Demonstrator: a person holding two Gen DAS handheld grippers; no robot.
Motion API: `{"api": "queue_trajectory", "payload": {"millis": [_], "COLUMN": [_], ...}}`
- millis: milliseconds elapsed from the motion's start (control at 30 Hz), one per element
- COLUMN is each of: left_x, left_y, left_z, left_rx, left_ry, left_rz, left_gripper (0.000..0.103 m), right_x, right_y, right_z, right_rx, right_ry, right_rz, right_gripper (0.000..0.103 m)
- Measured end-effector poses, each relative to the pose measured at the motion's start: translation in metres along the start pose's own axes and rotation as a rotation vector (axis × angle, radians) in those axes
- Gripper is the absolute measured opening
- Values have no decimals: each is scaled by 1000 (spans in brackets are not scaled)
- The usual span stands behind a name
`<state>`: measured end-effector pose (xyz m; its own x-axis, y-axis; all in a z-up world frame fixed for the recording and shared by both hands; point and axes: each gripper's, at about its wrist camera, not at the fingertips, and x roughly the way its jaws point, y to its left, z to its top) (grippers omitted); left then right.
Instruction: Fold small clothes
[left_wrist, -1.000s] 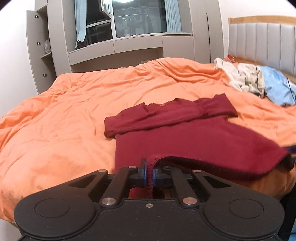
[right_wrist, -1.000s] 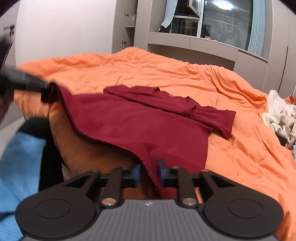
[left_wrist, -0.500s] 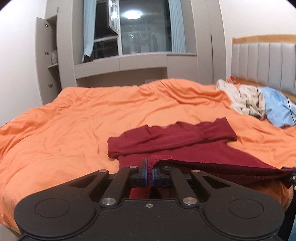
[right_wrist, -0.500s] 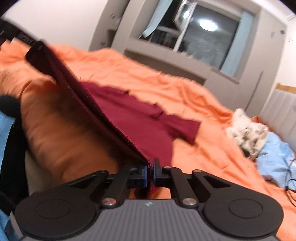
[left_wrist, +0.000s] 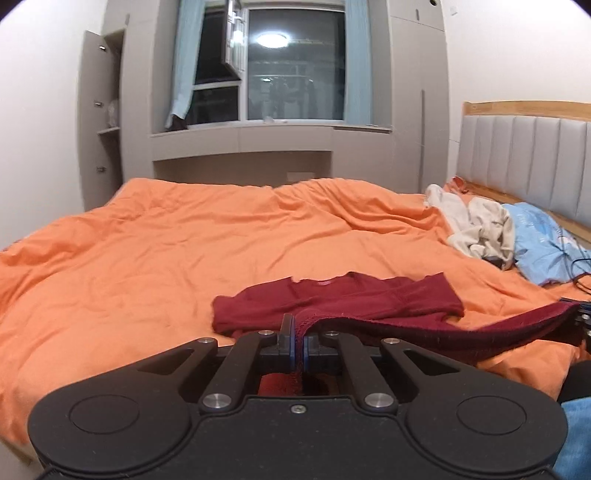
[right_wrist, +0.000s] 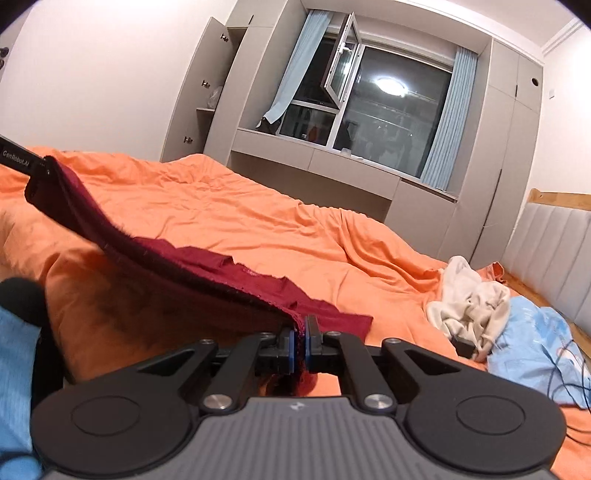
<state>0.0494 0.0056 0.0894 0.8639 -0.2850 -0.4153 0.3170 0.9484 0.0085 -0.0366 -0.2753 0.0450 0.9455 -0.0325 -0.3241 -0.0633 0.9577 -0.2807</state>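
Dark red knit, a small long-sleeved top (left_wrist: 343, 299), lies on the near part of an orange duvet (left_wrist: 184, 243) that covers the bed. Its far half, with the neckline and both sleeves folded across the chest, rests flat on the duvet, while its near hem is lifted clear of the bedding and stretched between the two grippers.

The left gripper (left_wrist: 298, 341) has its jaws pressed together on the hem's left corner; a strip of red fabric runs down between the blue pads. From there the hem edge runs right in a shallow sag to the other gripper, whose black tip shows at the right edge of the left wrist view.

The right gripper (right_wrist: 303, 345) is likewise clamped on the hem's right corner, with the cloth pinched between its pads and no gap showing. In the right wrist view the hem rises to the far left, where the black body of the left gripper holds the other corner above the duvet. The underside of the raised cloth casts a shadow on the orange bedding below it.

To the far right, near the grey padded headboard (left_wrist: 524, 158), a crumpled cream garment (left_wrist: 476, 225) lies on the duvet, touching a light blue garment (left_wrist: 543, 243) just to its right. A dark cable crosses the blue one. Beyond the bed stands a grey built-in cabinet (left_wrist: 417, 110) around a dark window (left_wrist: 295, 70) with pale blue curtains.
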Motion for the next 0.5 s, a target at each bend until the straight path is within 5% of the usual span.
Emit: {"api": "queue_trajectory", "payload": {"millis": [233,500], "left_x": [86,240], "left_y": [6,40], "left_z": [60,103], "left_rx": [124,93], "left_ry": [34,187], "left_rz": [-26,-53], "left_gripper": [4,5], "right_x": [101,250], "right_y": [-36,-70], "right_z": [47,67], "right_rx": [-28,-34], "right_ry": [22,116], "right_rz": [39,82], "right_gripper": [6,6]}}
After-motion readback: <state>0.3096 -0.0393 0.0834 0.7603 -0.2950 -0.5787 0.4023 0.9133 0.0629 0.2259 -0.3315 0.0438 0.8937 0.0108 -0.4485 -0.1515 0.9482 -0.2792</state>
